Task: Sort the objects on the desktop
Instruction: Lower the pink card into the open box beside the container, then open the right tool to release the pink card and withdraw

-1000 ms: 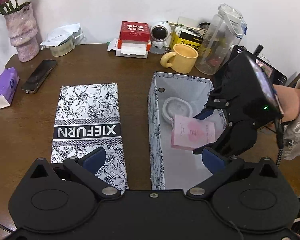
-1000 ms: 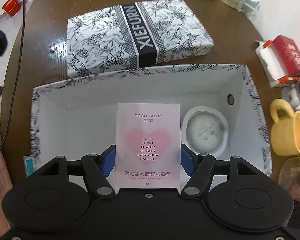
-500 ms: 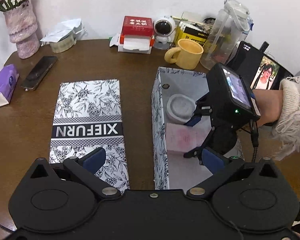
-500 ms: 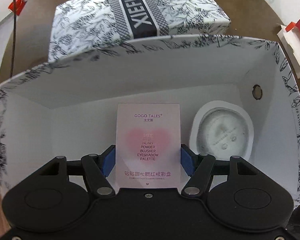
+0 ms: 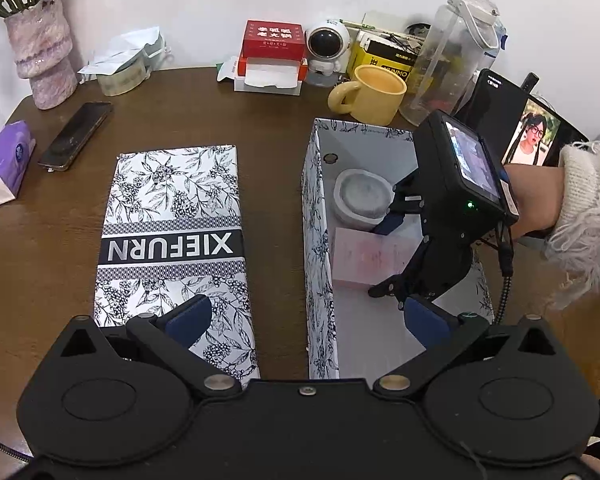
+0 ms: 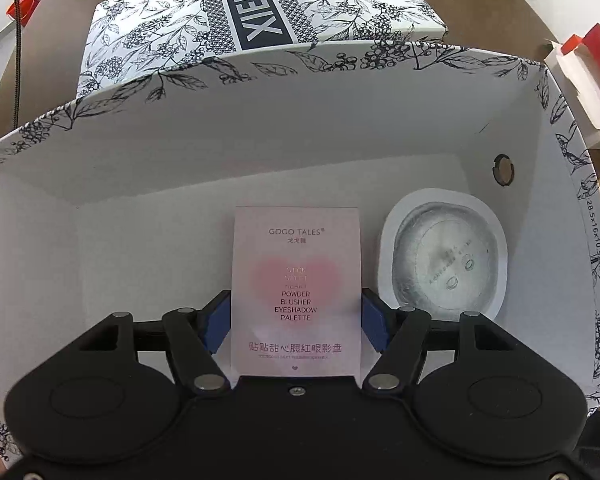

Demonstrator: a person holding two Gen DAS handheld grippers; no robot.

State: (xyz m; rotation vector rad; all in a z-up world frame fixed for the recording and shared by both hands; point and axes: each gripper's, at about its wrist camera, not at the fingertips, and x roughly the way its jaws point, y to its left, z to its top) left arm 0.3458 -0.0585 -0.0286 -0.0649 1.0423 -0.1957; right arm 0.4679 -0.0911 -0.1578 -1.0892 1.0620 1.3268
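The right gripper (image 6: 296, 320) is down inside the open floral storage box (image 6: 260, 152), its blue fingers (image 6: 217, 322) against the two long edges of a pink eyeshadow palette box (image 6: 296, 280); it looks clamped on it, though a thin gap shows beside the right-hand finger, so the grip may be loosening. In the left wrist view the palette box (image 5: 370, 254) sits at centre right of the frame, low in the box and apparently on or just above the white floor, just beside a round grey-white compact (image 5: 362, 200) that lies further up the frame. The box lid (image 5: 172, 240) marked XIEFURN lies flat on the brown table (image 5: 260, 120) at centre left. The left gripper (image 5: 306, 318) hovers at the bottom of the frame with its fingers wide apart and nothing between them.

The step in hand appears to be setting the palette down. To do it well, lower it until the underside rests flat on the floor, keeping it clear of the compact so nothing is nudged. Then spread the fingers evenly, just enough to free both edges, and lift straight up so the pads do not drag the light carton or catch the box wall. The yellow mug (image 5: 374, 94) and clear water bottle (image 5: 452, 48) at upper right stand close behind the box, so withdraw upward, not backward.
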